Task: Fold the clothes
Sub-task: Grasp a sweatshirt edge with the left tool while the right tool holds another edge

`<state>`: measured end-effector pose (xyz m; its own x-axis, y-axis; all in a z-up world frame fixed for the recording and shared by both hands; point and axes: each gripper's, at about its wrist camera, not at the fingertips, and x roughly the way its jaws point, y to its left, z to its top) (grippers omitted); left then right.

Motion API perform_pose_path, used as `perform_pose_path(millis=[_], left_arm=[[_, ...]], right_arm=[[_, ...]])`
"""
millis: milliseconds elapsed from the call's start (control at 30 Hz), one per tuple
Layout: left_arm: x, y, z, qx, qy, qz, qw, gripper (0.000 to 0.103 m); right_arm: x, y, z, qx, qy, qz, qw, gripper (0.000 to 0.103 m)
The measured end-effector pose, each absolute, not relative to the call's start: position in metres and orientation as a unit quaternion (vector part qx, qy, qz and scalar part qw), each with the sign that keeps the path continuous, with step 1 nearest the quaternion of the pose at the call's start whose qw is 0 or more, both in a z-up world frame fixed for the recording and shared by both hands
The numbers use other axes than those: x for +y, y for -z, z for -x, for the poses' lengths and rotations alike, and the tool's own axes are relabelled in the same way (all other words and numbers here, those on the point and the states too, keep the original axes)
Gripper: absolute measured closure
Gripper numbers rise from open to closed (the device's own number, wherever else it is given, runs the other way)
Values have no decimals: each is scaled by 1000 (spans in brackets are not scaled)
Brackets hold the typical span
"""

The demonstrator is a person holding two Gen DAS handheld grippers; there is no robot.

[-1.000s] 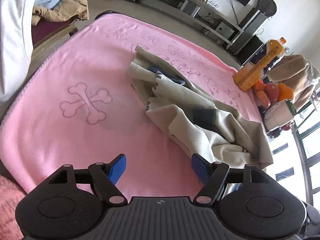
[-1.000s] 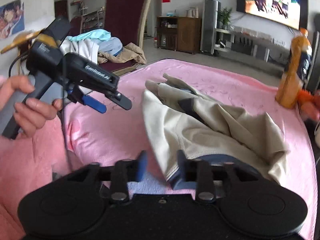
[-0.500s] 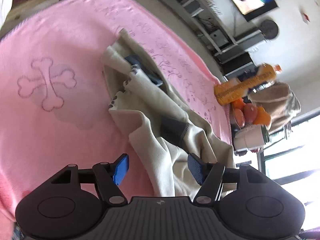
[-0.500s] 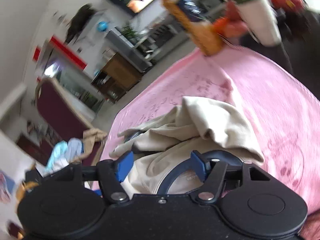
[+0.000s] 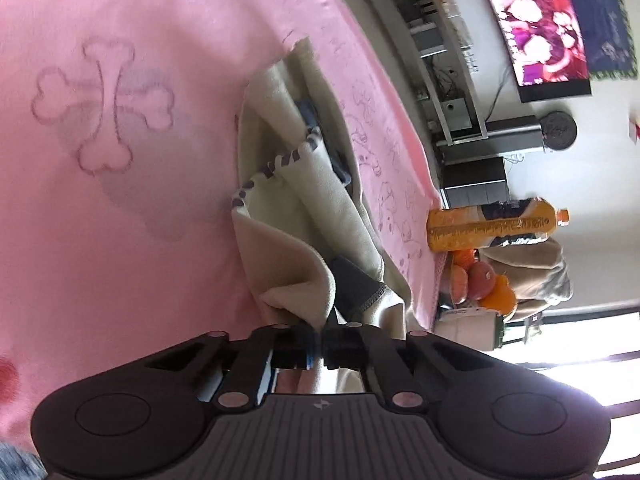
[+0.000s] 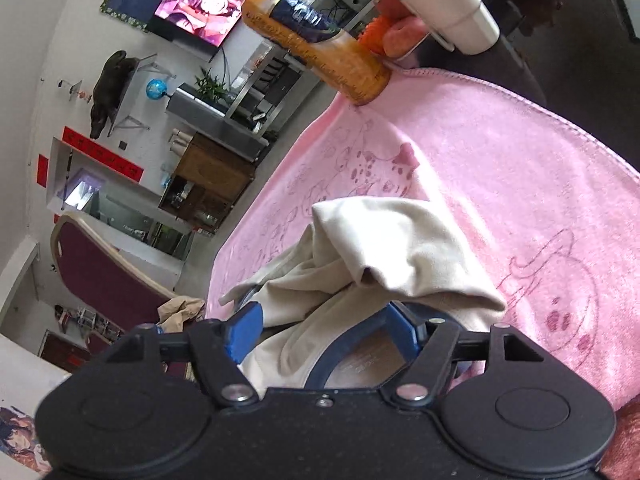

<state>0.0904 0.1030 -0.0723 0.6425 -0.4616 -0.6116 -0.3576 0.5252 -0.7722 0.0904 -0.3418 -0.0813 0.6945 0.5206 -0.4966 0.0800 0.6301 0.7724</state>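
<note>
Cream garment (image 5: 280, 216) lies crumpled on the pink blanket (image 5: 120, 240), running in a long heap from the blanket's far part toward the near edge, well to one side of the printed crossed-bones motif (image 5: 106, 106). Dark navy trim shows at several folds, and a blanket-stitched hem in dark thread curls along its middle.

Left gripper (image 5: 318, 346): jaws brought together, clenched on a fold of the cream cloth at its near end; a thin ridge of fabric rises straight out from between the pads. Jaws have just been closing, with the cloth between them.

Right gripper (image 6: 320, 330): jaws spread wide, blue pads apart. Navy-ribbed neckline (image 6: 352, 344) of the garment sits in the gap, close against the right-hand pad; cream cloth lies beside the left-hand pad. Pads are not pressing on it as far as the view shows. Jaws have just been opening.

Right wrist view: garment (image 6: 400, 248) bunches up just ahead of the fingers, one rolled fold humped on top.

Beyond the blanket's far edge: orange drink bottle (image 6: 316, 44) standing at the corner, fruit (image 5: 484, 284) and a white cup (image 6: 444, 4) beside it. Television (image 5: 536, 20) lit on the wall; maroon chair (image 6: 104, 276) with loose clothes off to the side.
</note>
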Motion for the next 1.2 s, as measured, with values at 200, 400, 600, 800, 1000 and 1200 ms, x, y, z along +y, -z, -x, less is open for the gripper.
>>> perform_pose_path(millis=[200,400,600,800,1000,1200], left_arm=[[102,37,-60,392,26,399,828,103],[110,-3,-26,343,19,324,881,103],[93,9,-33,353,1,257,900,103],[88,14,-30,351,-8,226,909,103],[95,22,-30,362,-16,240,901,103],[94,24,-31,368,-16,242,898,103]], right_arm=[[-355,81,-82,365,-66,-383,846,34],[-347,82,-81,387,-49,-307,868,43],[-275,72,-82,388,-109,-141,904,31],[-229,79,-102,380,-56,-27,923,25],[-283,80,-113,366,33,-125,922,83],[-368,112,-106,388,30,-353,850,81]])
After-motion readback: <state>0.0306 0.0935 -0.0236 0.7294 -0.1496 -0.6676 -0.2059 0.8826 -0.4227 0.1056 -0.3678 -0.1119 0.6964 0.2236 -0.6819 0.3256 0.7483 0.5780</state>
